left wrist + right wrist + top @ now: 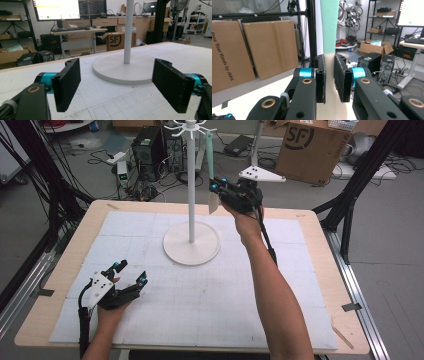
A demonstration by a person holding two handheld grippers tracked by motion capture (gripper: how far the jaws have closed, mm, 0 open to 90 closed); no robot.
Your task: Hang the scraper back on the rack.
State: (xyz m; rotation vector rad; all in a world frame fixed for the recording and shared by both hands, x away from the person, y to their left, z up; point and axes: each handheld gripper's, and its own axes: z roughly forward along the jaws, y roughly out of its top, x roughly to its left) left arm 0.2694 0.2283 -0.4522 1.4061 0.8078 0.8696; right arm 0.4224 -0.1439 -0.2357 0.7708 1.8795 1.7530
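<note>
- High view: a white stand with a round base and hooked arms at its top rises from the far middle of the table, which is covered by a white gridded mat.
- A utensil with a mint-green handle and a cream blade — a spatula — hangs upright from one of the stand's top hooks, just right of the pole.
- The right gripper is raised to the spatula's lower part, the person's forearm stretching up from the bottom edge; a grey three-cornered plate sits on top of it.
- In the right gripper view the two black pads stand either side of the spatula, clamped on it where green turns to cream; the handle runs straight up out of the picture.
- The left gripper rests low over the near left part of the mat, well apart from the stand, held in the person's left hand.
- In the left gripper view its pads stand wide apart with nothing between them — released — and beyond them lie the stand's base and pole.
- Behind the table, on the floor, are cardboard boxes, computer cases and cables.
</note>
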